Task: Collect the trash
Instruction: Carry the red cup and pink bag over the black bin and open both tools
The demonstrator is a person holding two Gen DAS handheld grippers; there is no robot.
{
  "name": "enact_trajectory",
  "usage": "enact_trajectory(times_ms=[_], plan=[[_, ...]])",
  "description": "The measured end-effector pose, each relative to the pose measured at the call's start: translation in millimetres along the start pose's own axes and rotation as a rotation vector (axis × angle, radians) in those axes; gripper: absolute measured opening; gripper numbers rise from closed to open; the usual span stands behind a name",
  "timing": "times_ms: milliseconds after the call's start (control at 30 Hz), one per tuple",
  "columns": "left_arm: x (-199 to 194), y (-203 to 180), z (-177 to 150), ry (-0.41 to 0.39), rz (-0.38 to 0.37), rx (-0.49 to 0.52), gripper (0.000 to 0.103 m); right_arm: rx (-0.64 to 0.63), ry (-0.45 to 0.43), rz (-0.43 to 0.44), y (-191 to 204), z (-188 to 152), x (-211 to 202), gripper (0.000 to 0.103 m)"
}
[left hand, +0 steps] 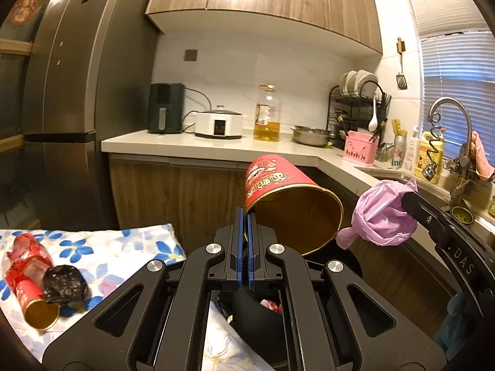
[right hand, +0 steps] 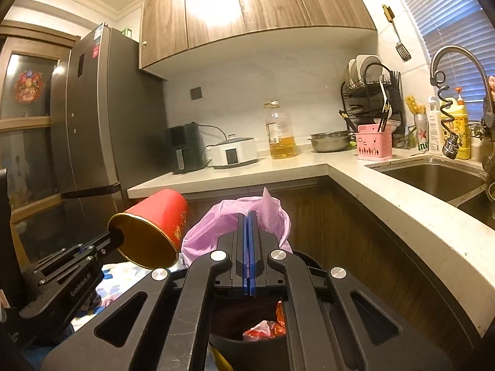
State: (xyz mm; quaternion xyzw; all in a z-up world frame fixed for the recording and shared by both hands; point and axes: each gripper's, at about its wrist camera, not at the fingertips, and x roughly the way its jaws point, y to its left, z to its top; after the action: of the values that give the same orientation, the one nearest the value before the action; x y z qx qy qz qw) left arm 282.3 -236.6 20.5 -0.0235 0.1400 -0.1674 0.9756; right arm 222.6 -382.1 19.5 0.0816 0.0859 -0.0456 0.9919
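My left gripper is shut on the rim of a red paper tub with a gold inside, held tilted with its mouth toward me. The same tub shows at the left of the right wrist view, pinched by the left gripper. My right gripper is shut on a crumpled pink plastic bag; that bag hangs at the right of the left wrist view. Below both stands a black bin with red wrappers inside. A red can and a black bag ball lie on the floral cloth.
A dark fridge stands left. The L-shaped counter carries an air fryer, white cooker, oil bottle, steel bowl, dish rack and pink caddy. The sink and tap lie right.
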Motion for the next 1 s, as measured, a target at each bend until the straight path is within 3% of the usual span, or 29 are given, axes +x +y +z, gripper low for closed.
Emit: enact_trajectory(times_ms=[1000], plan=[[50.2, -12.6, -18.6, 0.075, -0.04, 0.016, 0.002, 0.032, 0.046, 0.019, -15.9, -10.9, 31.0, 0.002]])
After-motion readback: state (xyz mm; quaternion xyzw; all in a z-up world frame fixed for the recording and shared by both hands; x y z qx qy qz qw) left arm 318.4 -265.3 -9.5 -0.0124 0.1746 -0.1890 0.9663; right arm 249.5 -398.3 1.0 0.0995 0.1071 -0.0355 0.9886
